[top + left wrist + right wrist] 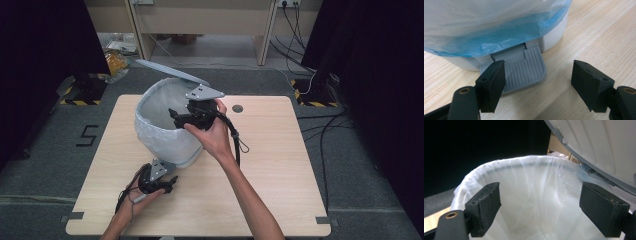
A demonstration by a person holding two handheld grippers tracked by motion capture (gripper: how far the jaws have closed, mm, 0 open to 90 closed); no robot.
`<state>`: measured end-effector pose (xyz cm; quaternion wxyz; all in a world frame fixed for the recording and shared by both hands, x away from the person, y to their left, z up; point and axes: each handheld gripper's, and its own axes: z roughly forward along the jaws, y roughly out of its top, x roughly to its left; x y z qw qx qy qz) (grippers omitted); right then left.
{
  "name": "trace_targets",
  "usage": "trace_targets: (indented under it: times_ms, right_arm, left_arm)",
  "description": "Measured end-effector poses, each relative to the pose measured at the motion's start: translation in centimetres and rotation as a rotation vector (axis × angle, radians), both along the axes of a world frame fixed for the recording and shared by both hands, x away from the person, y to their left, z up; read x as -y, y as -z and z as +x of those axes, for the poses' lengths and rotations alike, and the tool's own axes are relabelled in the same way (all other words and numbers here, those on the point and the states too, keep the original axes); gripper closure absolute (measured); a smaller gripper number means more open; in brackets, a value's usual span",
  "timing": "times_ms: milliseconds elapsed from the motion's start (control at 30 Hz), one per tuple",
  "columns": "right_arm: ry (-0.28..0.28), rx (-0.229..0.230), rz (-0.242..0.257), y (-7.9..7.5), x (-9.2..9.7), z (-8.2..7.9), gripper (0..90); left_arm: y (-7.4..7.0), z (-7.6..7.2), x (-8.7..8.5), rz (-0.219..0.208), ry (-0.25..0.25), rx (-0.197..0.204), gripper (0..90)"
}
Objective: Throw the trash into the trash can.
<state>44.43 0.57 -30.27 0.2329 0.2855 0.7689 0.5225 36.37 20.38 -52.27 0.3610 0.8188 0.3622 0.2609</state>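
Now right gripper (176,116) open over lined bin (165,132), left gripper (537,83) on pedal (524,70)

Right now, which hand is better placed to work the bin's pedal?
Left. The left hand-held gripper sits at the grey pedal, one jaw over it. The right hand-held gripper is up over the bin mouth, under the raised lid.

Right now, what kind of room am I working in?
Probably a lab or recording setup, not a home: the wooden table stands on grey floor between black curtains, with hazard-striped stand bases and loose cables. On it sits a lined pedal bin.
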Motion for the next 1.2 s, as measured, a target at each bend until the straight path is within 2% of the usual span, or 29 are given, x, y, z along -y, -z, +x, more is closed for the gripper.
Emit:
trace_targets:
  times_ms: [100, 233, 700, 833, 1067, 1200]
  right_arm:
    - [-0.006, -0.001, 0.001, -0.2, 0.8, -0.5, 18.3]
    - [-0.002, -0.01, 0.038, -0.2, 2.3, -0.9, 18.7]
    - [0.071, 0.007, 0.069, 0.2, 6.6, -2.1, 19.4]
    - [0.085, 0.011, 0.067, 0.4, 7.6, -2.3, 19.4]
    - [0.125, 0.001, 0.034, 1.6, 10.1, -2.6, 19.5]
    - [0.143, 0.002, 0.036, 2.1, 11.6, -3.0, 19.5]
  left_arm:
    - [0.0, 0.0, 0.0, 0.0, -0.002, 0.001, 26.9]
    - [0.0, 0.0, 0.0, 0.001, -0.002, 0.002, 26.9]
    - [0.0, 0.0, 0.0, 0.0, -0.001, 0.002, 26.9]
    - [0.0, 0.0, 0.0, 0.001, -0.001, 0.002, 27.0]
    - [0.0, 0.0, 0.0, 0.001, -0.001, 0.002, 26.9]
    - [0.0, 0.0, 0.0, -0.002, -0.002, 0.005, 26.9]
